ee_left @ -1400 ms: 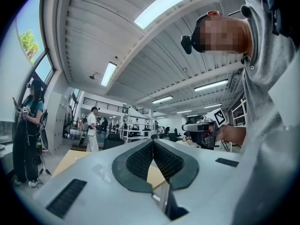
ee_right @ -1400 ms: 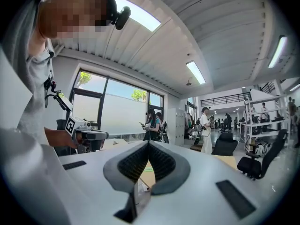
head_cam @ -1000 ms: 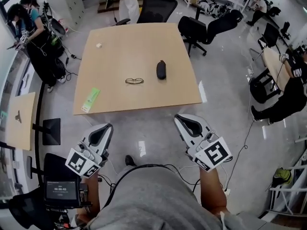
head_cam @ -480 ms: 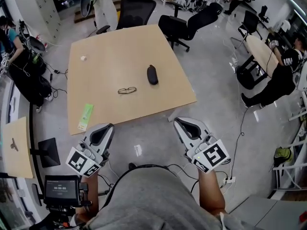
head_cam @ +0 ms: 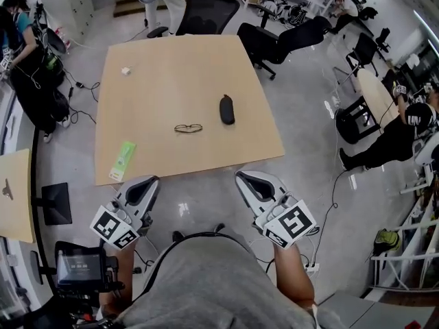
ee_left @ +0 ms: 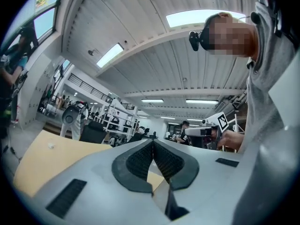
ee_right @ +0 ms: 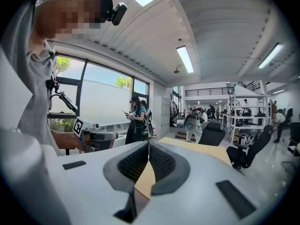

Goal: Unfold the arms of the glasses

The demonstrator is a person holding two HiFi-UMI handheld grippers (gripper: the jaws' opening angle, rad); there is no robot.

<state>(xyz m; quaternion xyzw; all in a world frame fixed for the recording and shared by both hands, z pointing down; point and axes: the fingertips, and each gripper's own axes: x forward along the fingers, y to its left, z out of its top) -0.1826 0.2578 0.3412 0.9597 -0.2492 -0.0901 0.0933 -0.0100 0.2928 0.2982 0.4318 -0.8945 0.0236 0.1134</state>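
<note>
Roughly level: left gripper [head_cam: 152, 181], right gripper [head_cam: 241, 177]; jaws together.

Thin-framed glasses [head_cam: 188, 128], folded, flat mid-table [head_cam: 158, 88]

On the table [head_cam: 171, 74], the glasses [head_cam: 188, 128] lie left of the case [head_cam: 227, 110].

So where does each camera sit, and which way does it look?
Head view: on the person's head, looking steeply down at table and glasses; shows left gripper, right gripper, shirt.
Left gripper view: on the left gripper, looking along its shut jaws over the table; shirt at right.
Right gripper view: on the right gripper, likewise; shirt at left.
Shared: each gripper view shows the other gripper and the table.
</note>
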